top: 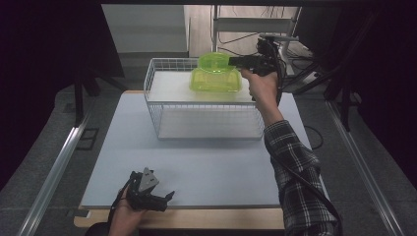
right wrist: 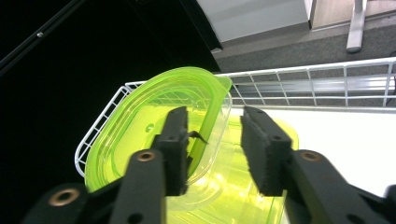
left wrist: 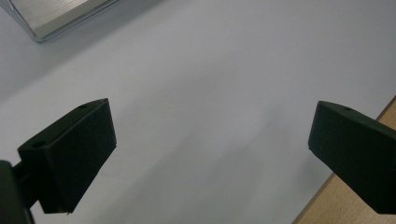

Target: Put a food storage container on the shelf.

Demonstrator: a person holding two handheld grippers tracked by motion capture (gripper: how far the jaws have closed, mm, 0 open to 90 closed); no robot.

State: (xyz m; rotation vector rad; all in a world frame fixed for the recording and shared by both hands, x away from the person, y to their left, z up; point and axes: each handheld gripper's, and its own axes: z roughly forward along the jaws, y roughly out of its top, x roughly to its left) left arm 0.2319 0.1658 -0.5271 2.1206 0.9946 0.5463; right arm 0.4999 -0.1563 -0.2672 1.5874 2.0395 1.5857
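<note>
Left gripper (top: 169,196) sits idle at the near table (top: 206,167) edge, jaws spread wide with nothing between them, parked out of the way while the other hand works. Farther off, the white wire basket (top: 152,83) stands mid-table on its raised shelf. Inside at its far right corner lies a green plastic container (top: 216,81), with a green lid (right wrist: 140,126) tilted up against it. Right gripper (right wrist: 212,149) reaches over the basket rim; its jaws straddle the lid's edge with a gap, pads not pressing, so it reads as let go. Lid probably leans there because it was just dropped rather than seated.
</note>
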